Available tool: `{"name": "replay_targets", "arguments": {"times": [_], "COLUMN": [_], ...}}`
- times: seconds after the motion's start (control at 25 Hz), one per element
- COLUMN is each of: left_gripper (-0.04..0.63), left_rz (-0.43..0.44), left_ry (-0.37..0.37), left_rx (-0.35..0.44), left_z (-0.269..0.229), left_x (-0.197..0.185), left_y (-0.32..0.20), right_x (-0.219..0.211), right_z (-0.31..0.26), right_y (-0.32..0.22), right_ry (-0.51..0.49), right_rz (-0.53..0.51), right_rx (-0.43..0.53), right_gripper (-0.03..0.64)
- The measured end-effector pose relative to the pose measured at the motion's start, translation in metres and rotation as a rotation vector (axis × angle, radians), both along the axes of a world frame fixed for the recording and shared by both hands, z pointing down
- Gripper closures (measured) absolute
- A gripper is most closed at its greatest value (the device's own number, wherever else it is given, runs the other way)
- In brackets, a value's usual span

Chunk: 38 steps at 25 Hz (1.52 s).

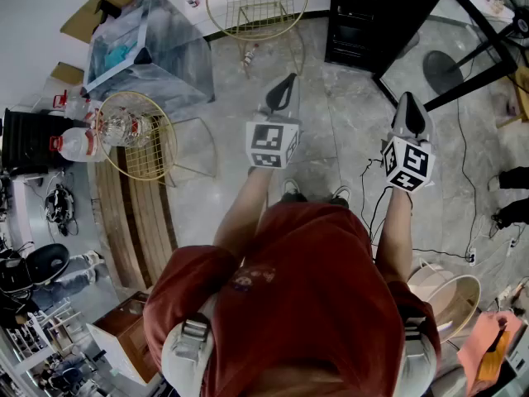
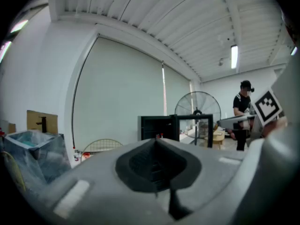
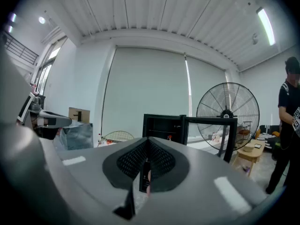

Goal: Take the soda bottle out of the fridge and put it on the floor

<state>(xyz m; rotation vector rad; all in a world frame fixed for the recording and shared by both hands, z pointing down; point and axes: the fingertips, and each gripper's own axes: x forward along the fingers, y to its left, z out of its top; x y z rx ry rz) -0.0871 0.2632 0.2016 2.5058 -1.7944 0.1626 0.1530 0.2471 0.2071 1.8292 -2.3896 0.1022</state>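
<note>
The black fridge stands at the far side of the floor with its door swung open to the right. In the gripper views, the fridge lies straight ahead and some way off. A small red item shows on a shelf inside; I cannot make out the soda bottle. My left gripper and right gripper are held out side by side in front of the person, pointing towards the fridge. Both have their jaws together with nothing between them.
Two gold wire chairs and a plastic-wrapped box stand on the left. A standing fan with a black base is right of the fridge door. Cables run over the floor. Another person stands at the right.
</note>
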Motion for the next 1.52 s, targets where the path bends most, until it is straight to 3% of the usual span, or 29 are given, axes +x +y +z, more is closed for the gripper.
{"name": "replay_targets", "arguments": {"times": [0.52, 0.84, 1.12, 1.28, 1.52], "left_gripper": [0.595, 0.595, 0.595, 0.595, 0.595], "left_rz": [0.024, 0.058, 0.074, 0.087, 0.100], "left_ry": [0.013, 0.019, 0.020, 0.010, -0.014], "left_rx": [0.006, -0.003, -0.020, -0.029, -0.040], "left_z": [0.007, 0.017, 0.027, 0.029, 0.025], "left_x": [-0.065, -0.082, -0.062, -0.047, 0.000], "left_y": [0.003, 0.003, -0.012, -0.037, -0.092], "right_x": [-0.072, -0.093, -0.075, -0.065, -0.016], "right_z": [0.003, 0.013, 0.021, 0.024, 0.021], "right_y": [0.008, 0.014, 0.002, -0.023, -0.079], "right_ry": [0.002, 0.007, -0.009, 0.030, -0.036], "right_rz": [0.025, 0.053, 0.057, 0.054, 0.069], "right_rx": [0.026, 0.006, -0.009, -0.007, -0.017], "right_gripper": [0.617, 0.617, 0.617, 0.617, 0.617]}}
